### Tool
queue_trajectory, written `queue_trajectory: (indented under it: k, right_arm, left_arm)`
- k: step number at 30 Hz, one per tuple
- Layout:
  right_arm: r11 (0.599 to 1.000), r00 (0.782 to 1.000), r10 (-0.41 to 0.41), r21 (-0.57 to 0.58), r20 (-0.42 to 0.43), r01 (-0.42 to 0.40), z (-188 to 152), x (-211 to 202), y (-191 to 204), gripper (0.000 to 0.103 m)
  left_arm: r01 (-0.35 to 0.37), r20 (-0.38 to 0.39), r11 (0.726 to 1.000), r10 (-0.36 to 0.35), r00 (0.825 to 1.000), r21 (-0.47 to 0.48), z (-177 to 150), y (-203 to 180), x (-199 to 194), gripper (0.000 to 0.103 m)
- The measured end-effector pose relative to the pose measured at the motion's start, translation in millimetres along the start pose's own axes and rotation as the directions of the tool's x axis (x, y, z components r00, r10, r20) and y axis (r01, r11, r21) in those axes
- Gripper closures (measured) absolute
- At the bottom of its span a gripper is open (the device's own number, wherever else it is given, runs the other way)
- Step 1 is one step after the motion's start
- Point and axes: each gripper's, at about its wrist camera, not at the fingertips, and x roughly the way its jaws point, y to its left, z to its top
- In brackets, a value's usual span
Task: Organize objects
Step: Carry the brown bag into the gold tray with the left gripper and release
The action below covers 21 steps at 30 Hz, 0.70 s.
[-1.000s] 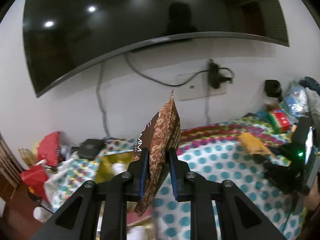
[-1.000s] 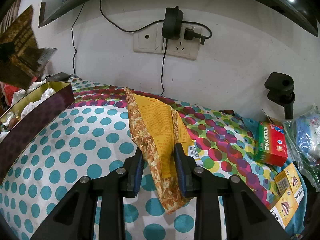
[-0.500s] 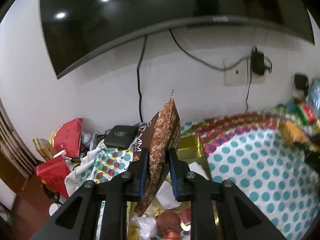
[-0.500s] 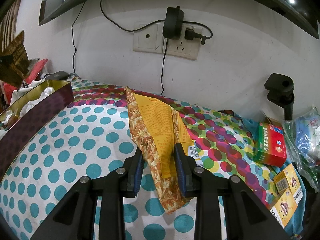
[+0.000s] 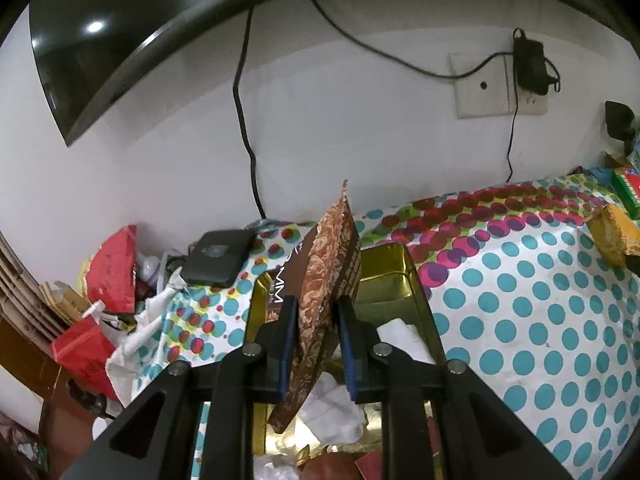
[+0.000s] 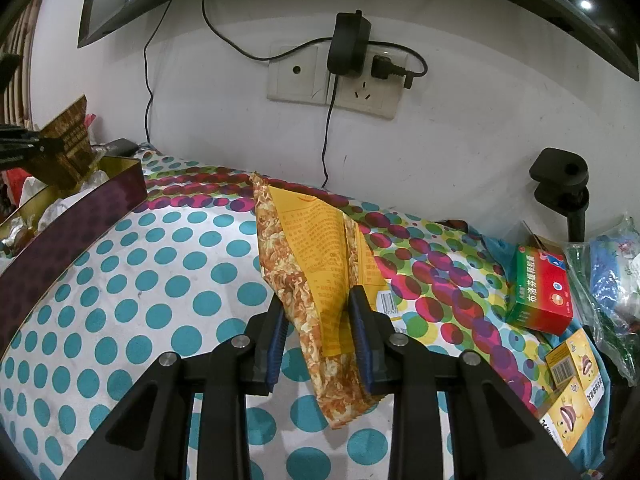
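Note:
My left gripper (image 5: 314,312) is shut on a brown snack packet (image 5: 324,276), held upright over the open gold tin box (image 5: 394,268), which holds white wrappers and sweets. In the right wrist view the same brown packet (image 6: 68,140) hangs above the tin box (image 6: 84,216) at the far left. My right gripper (image 6: 318,312) is shut on a yellow-orange snack packet (image 6: 316,248), lifted slightly over the polka-dot cloth (image 6: 160,280). That yellow packet (image 5: 612,232) shows at the right edge of the left wrist view.
A green-red medicine box (image 6: 540,292) and yellow boxes (image 6: 572,384) lie at the right, next to plastic bags (image 6: 612,272). A black device (image 5: 218,256) and red bags (image 5: 112,268) sit left of the tin. Wall sockets with a charger (image 6: 348,44) and a TV are behind.
My left gripper carried the brown packet leftward and down until it is over the tin box. The right gripper and its yellow packet stayed still.

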Motion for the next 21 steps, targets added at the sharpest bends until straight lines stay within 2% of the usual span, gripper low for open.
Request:
queue_trajectory:
  k: [6,11,13,21]
  right_arm:
    - [1.0,1.0,-0.002,-0.004,-0.002,0.002,-0.3,0.7,-1.4,0.075]
    - [1.0,1.0,-0.003,-0.003,-0.001,0.003,0.2,0.4,-0.2,0.075]
    - [1.0,1.0,-0.002,-0.005,-0.003,0.002,0.2,0.8,-0.7,0.074]
    - [1.0,1.0,-0.003,-0.01,-0.004,0.003,-0.3,0.5,-0.8,0.074]
  left_arm:
    - [0.017,-0.051,0.999,-0.019,0.999,-0.038,-6.8,2.5,18.8,0.081]
    - [0.085,-0.096,0.996,-0.088,0.991,-0.041,-6.7,-2.4,26.0,0.079]
    - [0.083,-0.135,0.996,-0.087,0.987,-0.036,-7.2,-5.8,30.1,0.068]
    - [0.147,-0.193,0.987,-0.156,0.969,-0.06,-18.3,-9.7,31.7,0.062]
